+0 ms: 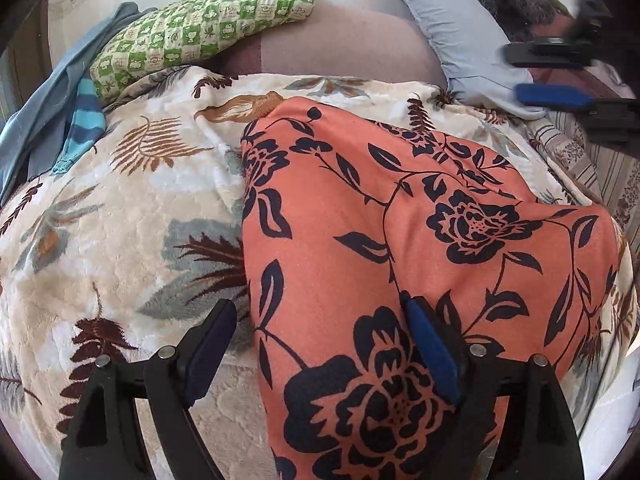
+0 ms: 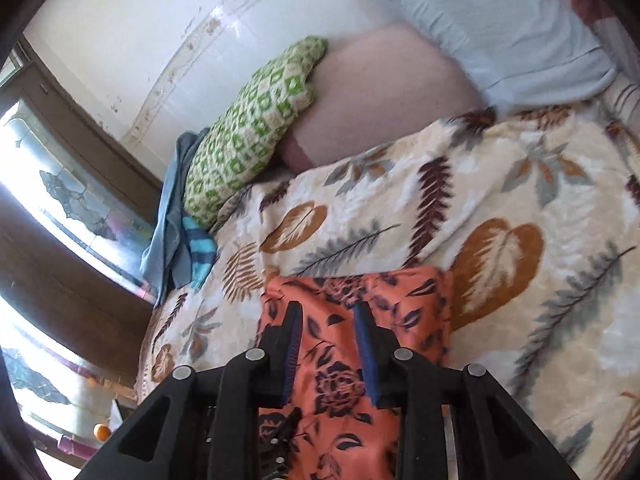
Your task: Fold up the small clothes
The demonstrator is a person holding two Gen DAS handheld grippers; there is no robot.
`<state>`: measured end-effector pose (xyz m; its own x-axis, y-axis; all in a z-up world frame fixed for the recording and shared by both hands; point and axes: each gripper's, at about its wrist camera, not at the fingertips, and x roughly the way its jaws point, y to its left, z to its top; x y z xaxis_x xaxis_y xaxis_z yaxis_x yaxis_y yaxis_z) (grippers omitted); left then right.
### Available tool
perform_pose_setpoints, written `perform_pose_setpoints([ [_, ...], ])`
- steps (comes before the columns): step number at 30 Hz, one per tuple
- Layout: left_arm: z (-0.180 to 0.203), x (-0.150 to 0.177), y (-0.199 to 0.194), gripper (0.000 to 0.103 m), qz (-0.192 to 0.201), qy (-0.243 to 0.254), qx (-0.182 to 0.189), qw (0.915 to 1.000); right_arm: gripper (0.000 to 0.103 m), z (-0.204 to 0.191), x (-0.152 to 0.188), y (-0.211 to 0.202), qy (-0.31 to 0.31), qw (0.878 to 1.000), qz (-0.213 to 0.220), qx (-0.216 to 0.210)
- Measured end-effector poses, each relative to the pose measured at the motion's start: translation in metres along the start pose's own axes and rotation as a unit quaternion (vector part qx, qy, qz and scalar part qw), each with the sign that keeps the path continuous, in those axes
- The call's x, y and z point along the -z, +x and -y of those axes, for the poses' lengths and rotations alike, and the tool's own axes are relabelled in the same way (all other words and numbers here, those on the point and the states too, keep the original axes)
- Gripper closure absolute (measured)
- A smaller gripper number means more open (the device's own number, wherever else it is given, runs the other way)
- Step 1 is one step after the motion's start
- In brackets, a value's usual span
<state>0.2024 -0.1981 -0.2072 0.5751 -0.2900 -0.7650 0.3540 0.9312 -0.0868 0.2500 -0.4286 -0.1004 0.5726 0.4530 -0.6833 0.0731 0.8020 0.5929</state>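
Observation:
An orange garment with a dark floral print (image 1: 400, 220) lies flat on a cream leaf-print blanket (image 1: 120, 208). My left gripper (image 1: 318, 304) hovers low over its near left edge, jaws wide open, one finger over the blanket and the other over the cloth. In the right wrist view the same orange garment (image 2: 404, 300) lies below my right gripper (image 2: 328, 312), whose pads stand a little apart with nothing pinched between them. The right gripper (image 1: 513, 74) also shows at the upper right of the left wrist view, raised above the bed and clear of the garment.
A green checked pillow (image 1: 200, 28) and a pale blue pillow (image 1: 452, 28) lie at the head of the bed. A blue cloth (image 1: 44, 112) and a teal striped piece (image 1: 82, 128) sit at the blanket's left. A window (image 2: 60, 200) runs along the bed's left side.

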Motion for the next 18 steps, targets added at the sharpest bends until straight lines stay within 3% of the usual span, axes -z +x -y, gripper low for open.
perform_pose_setpoints([
  [3,-0.004,0.007,-0.003,0.016,0.017,-0.005,0.018,0.9997,0.074,-0.009,0.001,0.086,0.026,0.997,-0.077,0.004],
  [5,-0.009,0.007,-0.001,0.016,0.013,-0.016,0.034,0.9992,0.073,-0.005,0.001,0.139,0.032,0.992,-0.114,0.040],
  [7,-0.015,0.006,0.003,0.016,0.008,-0.028,0.040,0.9988,0.075,0.010,-0.003,0.174,0.039,0.990,-0.119,0.063],
  [8,-0.017,0.005,0.003,0.015,0.008,-0.031,0.046,0.9984,0.075,0.017,-0.007,0.180,0.045,0.991,-0.116,0.044],
  [10,-0.015,0.006,0.002,0.014,0.009,-0.027,0.047,0.9985,0.075,0.031,-0.014,0.169,0.091,0.990,-0.110,0.013],
  [14,-0.013,0.006,-0.002,0.014,0.009,-0.027,0.046,0.9986,0.075,0.034,-0.015,0.102,0.062,0.997,-0.029,0.047],
  [16,-0.012,0.007,-0.005,0.014,0.010,-0.025,0.042,0.9988,0.073,0.035,-0.002,0.071,0.068,0.997,-0.029,0.006],
  [18,-0.011,0.010,-0.008,0.014,0.011,-0.016,0.033,0.9993,0.072,0.028,0.021,0.052,0.038,0.998,-0.043,0.005],
])
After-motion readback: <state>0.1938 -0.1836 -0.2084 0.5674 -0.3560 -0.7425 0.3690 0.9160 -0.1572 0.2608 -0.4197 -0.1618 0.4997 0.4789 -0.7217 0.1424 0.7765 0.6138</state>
